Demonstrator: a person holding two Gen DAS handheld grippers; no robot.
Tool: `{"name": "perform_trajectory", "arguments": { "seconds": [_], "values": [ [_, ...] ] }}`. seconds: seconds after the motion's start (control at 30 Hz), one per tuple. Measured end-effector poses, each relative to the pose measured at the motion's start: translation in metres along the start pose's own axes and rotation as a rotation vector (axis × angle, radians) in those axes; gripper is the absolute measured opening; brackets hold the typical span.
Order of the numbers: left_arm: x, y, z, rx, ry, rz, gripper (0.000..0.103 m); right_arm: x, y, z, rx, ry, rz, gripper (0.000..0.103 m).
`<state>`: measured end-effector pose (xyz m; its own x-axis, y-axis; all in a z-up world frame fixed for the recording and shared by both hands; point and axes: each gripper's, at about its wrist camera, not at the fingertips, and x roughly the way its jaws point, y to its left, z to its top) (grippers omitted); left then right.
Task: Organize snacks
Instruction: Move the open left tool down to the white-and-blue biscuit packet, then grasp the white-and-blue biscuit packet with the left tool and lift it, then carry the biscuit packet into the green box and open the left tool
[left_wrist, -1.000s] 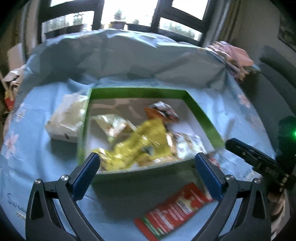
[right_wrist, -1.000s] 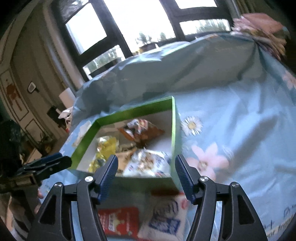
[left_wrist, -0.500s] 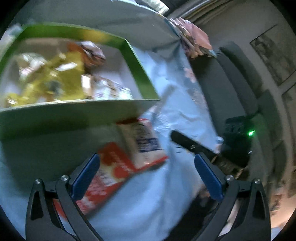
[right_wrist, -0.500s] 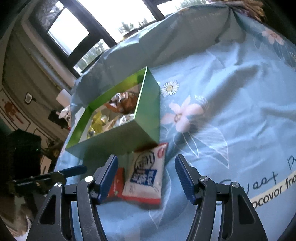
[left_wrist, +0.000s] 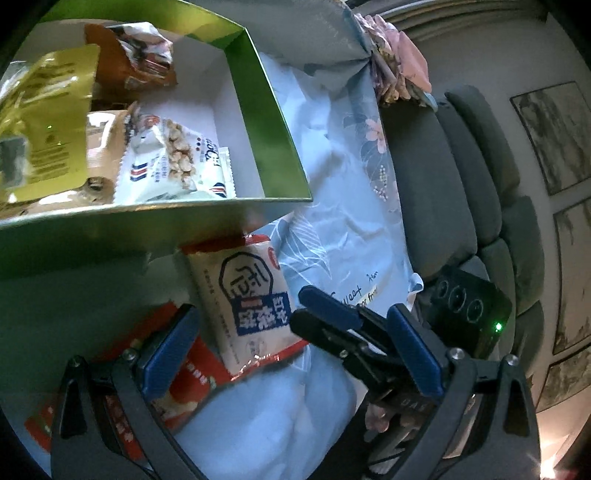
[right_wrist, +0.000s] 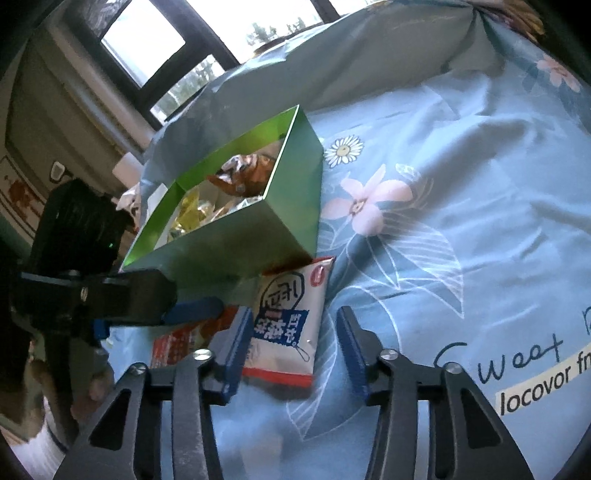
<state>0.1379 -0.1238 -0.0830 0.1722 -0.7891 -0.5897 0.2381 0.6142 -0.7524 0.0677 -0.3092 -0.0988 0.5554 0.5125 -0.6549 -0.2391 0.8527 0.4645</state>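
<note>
The green box (right_wrist: 236, 236) stands on a surface covered by a light blue cloth (right_wrist: 461, 177) with flowers and printed words. In the right wrist view the box is at about 11 o'clock from the right gripper (right_wrist: 291, 347). Inside it lie several snacks: a yellow bag (left_wrist: 44, 122), a brown packet (left_wrist: 136, 55) and a white packet with nuts (left_wrist: 173, 162) on its picture, which sits in the near right corner of the box.

Just outside the near wall of the box lies a white snack packet (right_wrist: 288, 325) with a blue label and red edges. Its far end touches or goes a little under the box wall; I cannot tell which. This packet lies partly over a red packet (left_wrist: 188, 376), which is at 9 o'clock of it in the right wrist view.

The jaws of the right gripper are closing, with the near part of the white packet between them. The left blue pad is at the packet's edge and the right pad is still apart from it, so nothing is pinched yet.

The left gripper (left_wrist: 295, 354) has its jaws spread wide. In its own view the white packet (left_wrist: 251, 295) is at 12 o'clock between the pads, the red packet is under the left pad, and the fingers of the right gripper (left_wrist: 332, 314) reach in from 3 o'clock.
</note>
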Motion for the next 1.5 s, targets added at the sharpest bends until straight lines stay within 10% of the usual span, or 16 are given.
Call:
{"name": "perform_trajectory", "arguments": {
  "seconds": [0.87, 1.5],
  "values": [
    [-0.007, 0.009, -0.016, 0.011, 0.000, 0.110, 0.033, 0.001, 0.012, -0.011, -0.066, 0.029, -0.042, 0.023],
    [-0.062, -0.020, -0.026, 0.101, -0.177, 0.156, 0.033, -0.041, 0.061, -0.009, -0.162, -0.126, 0.040, 0.016]
  ]
}}
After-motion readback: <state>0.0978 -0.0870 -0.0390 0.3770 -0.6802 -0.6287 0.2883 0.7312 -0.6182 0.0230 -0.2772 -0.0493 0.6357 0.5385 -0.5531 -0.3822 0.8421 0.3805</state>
